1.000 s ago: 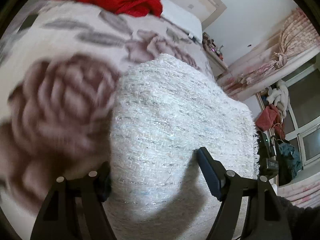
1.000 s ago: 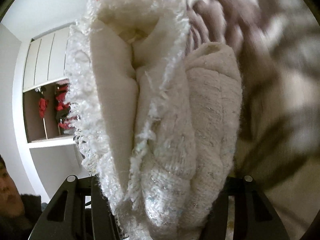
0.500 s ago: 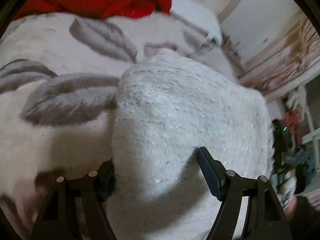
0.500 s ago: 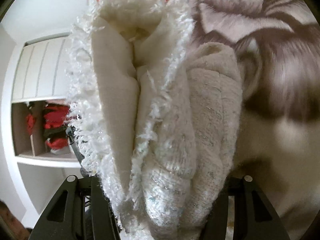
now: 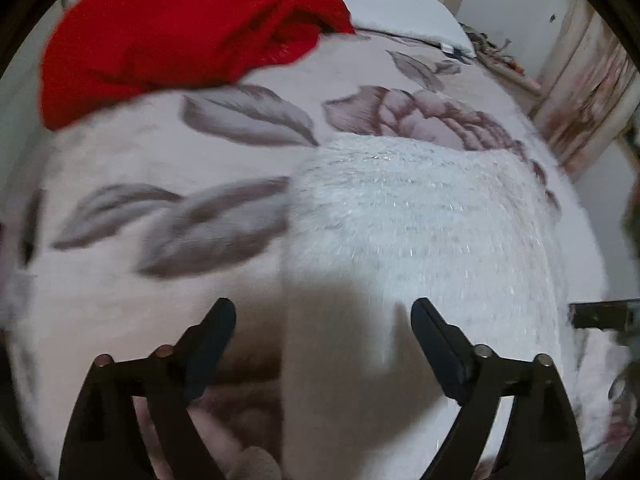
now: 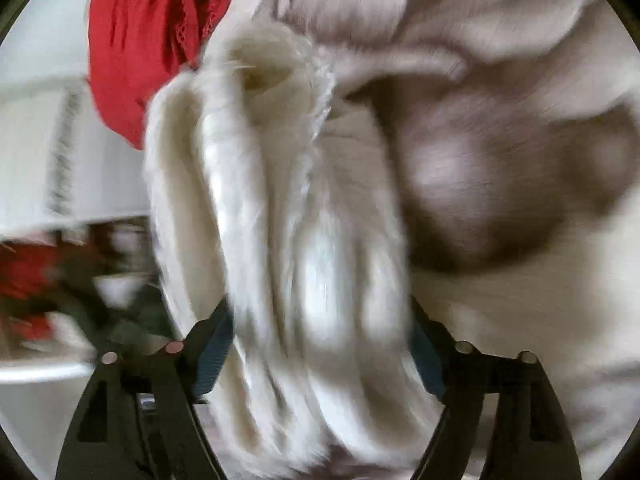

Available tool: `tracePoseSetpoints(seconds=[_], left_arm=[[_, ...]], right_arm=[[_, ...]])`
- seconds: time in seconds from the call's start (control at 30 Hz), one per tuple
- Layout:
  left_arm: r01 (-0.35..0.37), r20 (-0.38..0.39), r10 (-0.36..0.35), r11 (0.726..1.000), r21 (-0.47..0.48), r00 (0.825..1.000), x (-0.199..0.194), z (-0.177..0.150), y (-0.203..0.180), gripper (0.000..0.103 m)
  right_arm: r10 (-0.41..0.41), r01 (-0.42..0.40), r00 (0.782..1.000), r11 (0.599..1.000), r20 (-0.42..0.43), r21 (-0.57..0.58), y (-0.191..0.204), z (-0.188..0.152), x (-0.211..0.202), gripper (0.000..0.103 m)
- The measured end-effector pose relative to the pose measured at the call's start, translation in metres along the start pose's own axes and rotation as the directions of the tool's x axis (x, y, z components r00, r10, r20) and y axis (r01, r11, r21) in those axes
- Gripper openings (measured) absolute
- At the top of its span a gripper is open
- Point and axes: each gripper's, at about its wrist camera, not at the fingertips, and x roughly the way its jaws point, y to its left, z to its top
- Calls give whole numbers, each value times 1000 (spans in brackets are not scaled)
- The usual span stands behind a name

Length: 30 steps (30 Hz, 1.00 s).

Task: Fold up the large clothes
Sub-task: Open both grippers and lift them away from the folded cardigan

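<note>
A folded white fuzzy knit garment (image 5: 420, 240) lies on a cream bedspread with grey-mauve flowers (image 5: 160, 168). My left gripper (image 5: 323, 312) is open and empty, its fingers straddling the garment's near left edge just above it. In the right wrist view, my right gripper (image 6: 320, 316) holds the garment's thick stacked folds (image 6: 288, 240) between its jaws, which are wide apart on the bundle. That view is blurred by motion.
A crumpled red garment (image 5: 180, 28) lies at the far side of the bed and also shows in the right wrist view (image 6: 148, 40). A white pillow (image 5: 400, 8) sits behind it. Pink curtains (image 5: 592, 80) hang at the right. Shelves with red items (image 6: 32, 272) stand beyond the bed.
The left gripper has let go of the garment and pulled back, its fingers now free. The right gripper has swung with the bundle toward the red garment; its view is blurred.
</note>
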Motion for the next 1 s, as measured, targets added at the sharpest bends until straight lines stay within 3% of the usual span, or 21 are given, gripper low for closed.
tracePoseSetpoints(seconds=[0.03,0.1,0.13,0.17,0.2,0.23,0.37,0.6,0.73,0.87,0.93,1.0], left_arm=[[-18,6,18,1000,-3,1000,-6,-3,0,91],[-58,20,59,998,-12,998,-27,-15,-3,92],[-77,32,78,997,-15,996,-42,-23,-7,92],[-89,38,90,996,-21,995,-53,-26,-11,93],[-102,44,103,994,-27,994,-70,-34,-15,93],[-103,47,105,994,-31,993,-77,-35,-20,93],[-102,63,105,993,-57,992,-133,-51,-34,93],[-93,150,101,994,-58,983,-269,-76,-59,93],[-80,195,92,994,-69,976,-350,-93,-71,93],[-70,227,85,995,-74,970,-426,-112,-86,93],[-76,253,92,994,-72,963,-465,-124,-97,93],[-80,285,95,995,-65,954,-501,-137,-106,93]], right_arm=[[-114,115,993,993,40,-26,11,-15,-10,91],[-313,323,940,945,138,-55,46,-59,-19,91],[-366,380,915,923,168,-59,60,-77,-25,91],[-425,449,877,891,223,-64,78,-100,-33,91],[-446,475,859,877,250,-66,67,-101,-56,92],[-470,506,834,860,290,-62,82,-121,-64,92],[-507,543,776,840,376,13,96,-147,-131,92],[-508,548,728,835,460,55,147,-221,-244,92],[-496,553,695,831,521,52,190,-288,-326,92],[-467,538,679,841,566,49,221,-344,-394,92],[-457,542,662,839,594,42,237,-372,-427,92],[-454,556,631,830,629,42,254,-406,-464,92]])
